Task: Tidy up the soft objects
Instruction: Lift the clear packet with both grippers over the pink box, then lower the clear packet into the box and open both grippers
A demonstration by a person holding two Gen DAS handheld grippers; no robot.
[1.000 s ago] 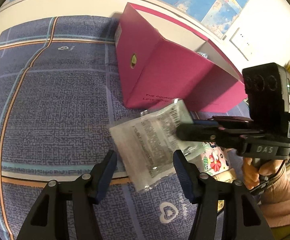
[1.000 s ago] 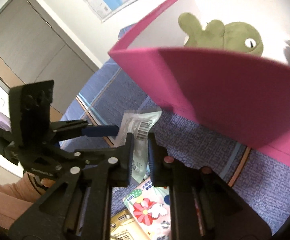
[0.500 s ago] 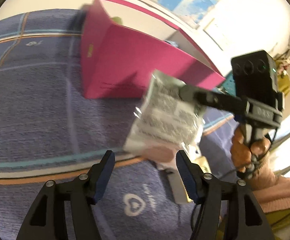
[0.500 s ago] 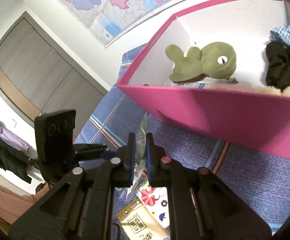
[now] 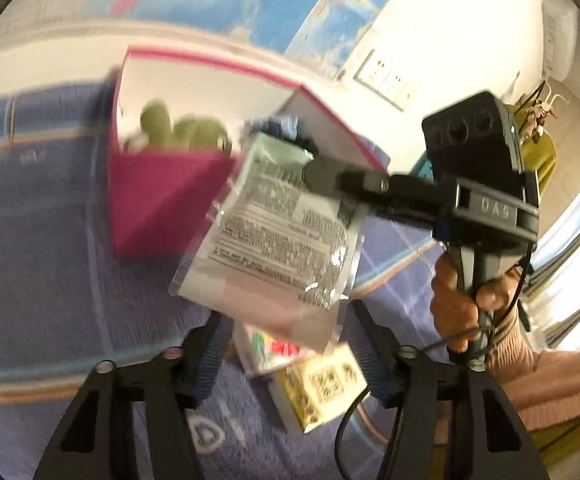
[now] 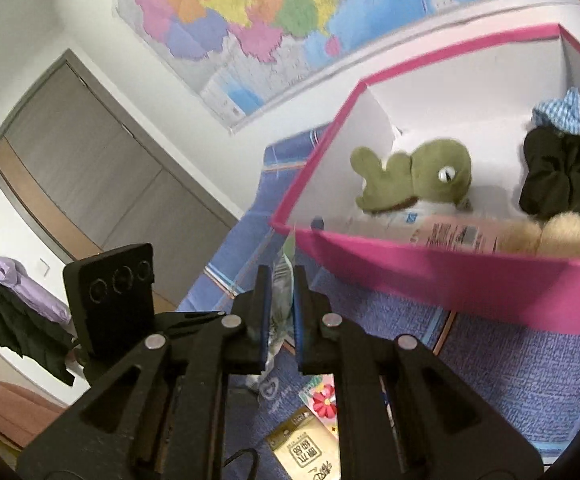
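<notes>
My right gripper (image 6: 279,280) is shut on a clear plastic packet (image 5: 277,232) with printed labels and holds it in the air, just short of the pink box (image 6: 430,272). The packet shows edge-on between the right fingers in the right wrist view (image 6: 281,292). The box holds a green plush toy (image 6: 418,176), a black fabric piece (image 6: 558,172), a blue checked cloth (image 6: 562,112) and a tan furry item (image 6: 562,232). My left gripper (image 5: 285,344) is open and empty, below the hanging packet. The right gripper shows in the left wrist view (image 5: 322,176).
A flower-printed packet (image 6: 322,398) and a yellow packet (image 6: 306,452) lie on the blue-purple mat (image 6: 510,380) below the grippers. A wall map (image 6: 273,12) and a grey door (image 6: 89,168) stand behind. A person's hand (image 5: 466,296) holds the right gripper.
My right gripper has lifted the clear packet off the mat and carried it up toward the pink box's rim. My left gripper has tilted upward and stayed open.
</notes>
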